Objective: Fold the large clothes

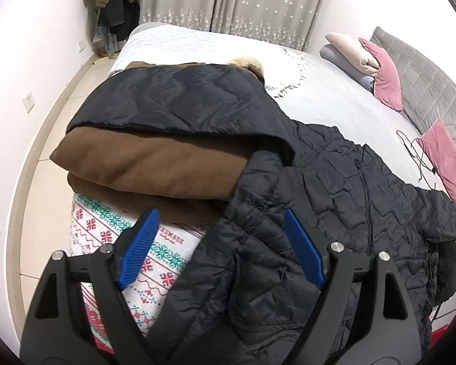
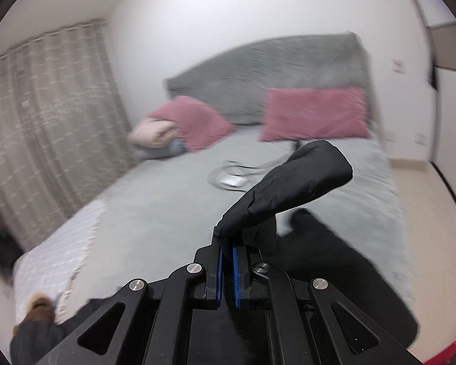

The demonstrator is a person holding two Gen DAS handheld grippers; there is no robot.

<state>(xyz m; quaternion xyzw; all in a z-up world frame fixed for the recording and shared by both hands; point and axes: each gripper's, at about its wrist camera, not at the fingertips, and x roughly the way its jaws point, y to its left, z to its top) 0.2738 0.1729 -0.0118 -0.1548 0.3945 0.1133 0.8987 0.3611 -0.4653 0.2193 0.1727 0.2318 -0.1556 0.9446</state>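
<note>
A black quilted jacket lies spread on the bed, one sleeve draped toward me. My left gripper is open just above that sleeve, its blue pads on either side, holding nothing. A folded brown and black coat with a fur hood lies behind it. My right gripper is shut on the end of a black sleeve, lifted above the bed so the cuff stands up and bends right. More black fabric lies on the bed below it.
The grey bed carries pink pillows, a beige pillow, a grey headboard, and a white charger with cable. A patterned knit blanket lies under the coats. A curtain and hanging coats stand behind.
</note>
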